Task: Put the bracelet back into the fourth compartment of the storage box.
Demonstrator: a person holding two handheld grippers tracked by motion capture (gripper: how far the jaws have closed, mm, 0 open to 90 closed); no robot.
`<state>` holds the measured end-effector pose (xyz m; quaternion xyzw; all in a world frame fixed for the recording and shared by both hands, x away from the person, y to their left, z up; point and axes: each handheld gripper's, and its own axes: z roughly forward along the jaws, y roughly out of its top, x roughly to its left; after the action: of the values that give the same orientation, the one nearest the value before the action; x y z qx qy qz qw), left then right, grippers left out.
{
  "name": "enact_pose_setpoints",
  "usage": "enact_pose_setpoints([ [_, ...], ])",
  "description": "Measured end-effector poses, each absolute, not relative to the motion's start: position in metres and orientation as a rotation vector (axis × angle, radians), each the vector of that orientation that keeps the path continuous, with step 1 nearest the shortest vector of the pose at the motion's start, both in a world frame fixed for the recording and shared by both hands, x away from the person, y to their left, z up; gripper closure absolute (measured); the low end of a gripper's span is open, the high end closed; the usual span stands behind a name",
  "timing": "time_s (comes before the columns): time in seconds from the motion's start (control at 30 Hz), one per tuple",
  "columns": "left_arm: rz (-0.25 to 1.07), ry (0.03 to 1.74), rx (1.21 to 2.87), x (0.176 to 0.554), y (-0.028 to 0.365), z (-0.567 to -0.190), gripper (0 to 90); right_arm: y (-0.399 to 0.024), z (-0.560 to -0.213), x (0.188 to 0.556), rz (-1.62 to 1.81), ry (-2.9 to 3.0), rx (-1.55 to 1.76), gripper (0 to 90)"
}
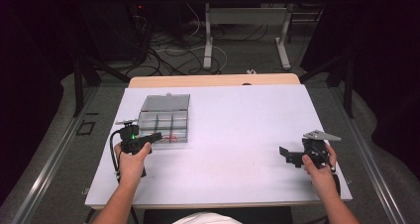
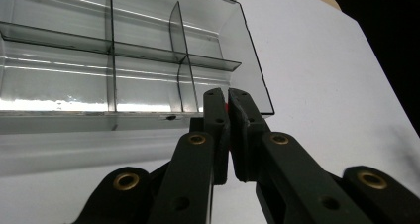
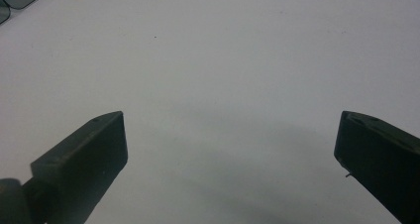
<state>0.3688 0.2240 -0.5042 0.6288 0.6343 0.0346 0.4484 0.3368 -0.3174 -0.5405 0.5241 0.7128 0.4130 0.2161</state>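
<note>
- Box (image 1: 164,119), clear with dividers and lid open, sits left of centre on the white table (image 1: 237,135).
- Left gripper (image 2: 228,97) at the box's near edge, jaws nearly closed on something small and red.
- Right gripper (image 3: 230,149) over bare table, jaws wide apart, holding nothing.

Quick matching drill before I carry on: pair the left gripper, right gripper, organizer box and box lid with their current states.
1. left gripper
2. right gripper
3. clear organizer box
4. box lid

A. flipped open, lying behind the compartments
B. fingers spread wide over bare table
C. fingers nearly together, something small and red between them
D. divided into compartments, left part of the table

Pairs: 1-C, 2-B, 3-D, 4-A
</note>
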Motion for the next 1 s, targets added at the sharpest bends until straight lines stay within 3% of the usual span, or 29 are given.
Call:
enact_pose_setpoints([
  [1.0, 0.155, 1.589, 1.502, 0.390, 0.263, -0.481, 87.3, -0.316, -0.542, 0.337, 1.142, 1.972, 1.468, 0.0],
])
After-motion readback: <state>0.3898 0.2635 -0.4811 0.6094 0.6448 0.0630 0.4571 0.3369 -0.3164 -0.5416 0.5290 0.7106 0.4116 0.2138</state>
